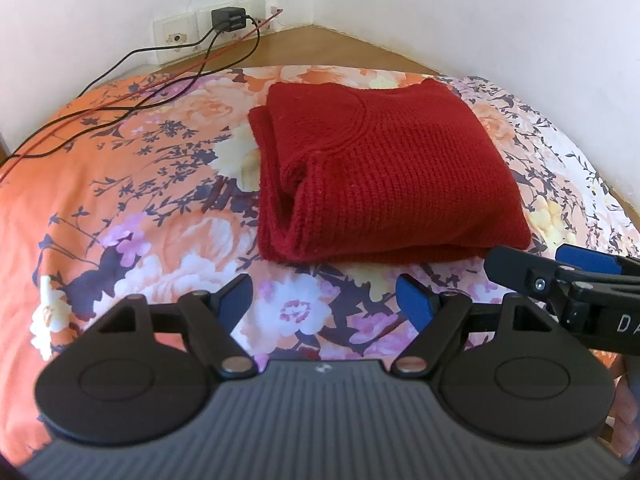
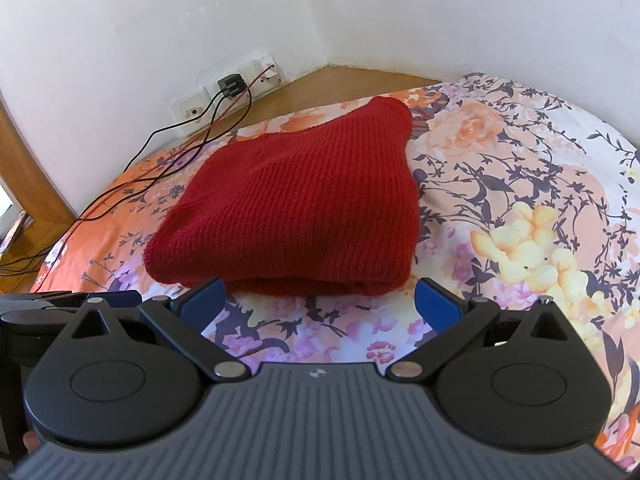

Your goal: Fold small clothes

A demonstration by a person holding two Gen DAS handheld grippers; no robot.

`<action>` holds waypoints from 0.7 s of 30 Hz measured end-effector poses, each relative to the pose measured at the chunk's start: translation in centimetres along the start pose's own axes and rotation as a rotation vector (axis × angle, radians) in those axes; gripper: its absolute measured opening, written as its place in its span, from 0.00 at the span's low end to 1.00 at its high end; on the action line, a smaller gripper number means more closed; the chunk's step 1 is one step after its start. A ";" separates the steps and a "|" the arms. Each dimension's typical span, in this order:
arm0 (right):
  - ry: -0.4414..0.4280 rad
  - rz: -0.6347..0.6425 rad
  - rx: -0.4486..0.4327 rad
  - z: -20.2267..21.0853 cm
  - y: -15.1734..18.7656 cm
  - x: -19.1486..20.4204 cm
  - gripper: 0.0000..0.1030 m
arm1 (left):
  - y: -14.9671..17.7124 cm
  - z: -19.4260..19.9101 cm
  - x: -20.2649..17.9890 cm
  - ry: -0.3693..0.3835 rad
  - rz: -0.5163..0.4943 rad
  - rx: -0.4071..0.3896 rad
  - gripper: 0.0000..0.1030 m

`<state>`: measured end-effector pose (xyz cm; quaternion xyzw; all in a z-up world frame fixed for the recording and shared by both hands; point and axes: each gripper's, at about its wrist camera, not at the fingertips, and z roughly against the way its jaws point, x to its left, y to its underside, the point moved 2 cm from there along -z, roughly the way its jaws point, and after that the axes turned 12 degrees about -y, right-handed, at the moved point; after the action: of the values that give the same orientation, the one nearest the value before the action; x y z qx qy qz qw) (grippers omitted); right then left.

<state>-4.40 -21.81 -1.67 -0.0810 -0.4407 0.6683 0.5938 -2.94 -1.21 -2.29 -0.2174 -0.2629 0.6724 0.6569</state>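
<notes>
red sweater (image 1: 384, 168) folded on bed (image 1: 120, 208), mid-frame, just ahead of both spread, empty tools: left tool (image 1: 325, 300), right tool (image 2: 320, 300), right nearer.

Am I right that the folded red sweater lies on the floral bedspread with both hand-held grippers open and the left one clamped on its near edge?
Not quite. In the left wrist view the left hand-held gripper is open and short of the red sweater, gripping nothing. The rest holds.

One red sweater (image 1: 384, 168), two hand-held grippers (image 1: 324, 300), three cables (image 1: 132, 96).
</notes>
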 end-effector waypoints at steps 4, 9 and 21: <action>-0.002 0.002 0.002 -0.1 0.0 0.0 1.00 | -0.1 -0.1 0.0 -0.001 0.007 -0.001 0.78; -0.005 0.007 0.002 -0.1 -0.1 0.1 1.00 | -0.1 -0.1 0.0 -0.003 0.011 -0.004 0.78; -0.007 0.012 0.002 -0.2 -0.2 0.1 1.00 | -0.2 0.0 -0.2 -0.007 0.011 -0.009 0.78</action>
<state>-4.15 -21.70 -1.58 -0.0805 -0.4416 0.6726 0.5884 -2.72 -1.38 -2.16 -0.2196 -0.2672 0.6755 0.6513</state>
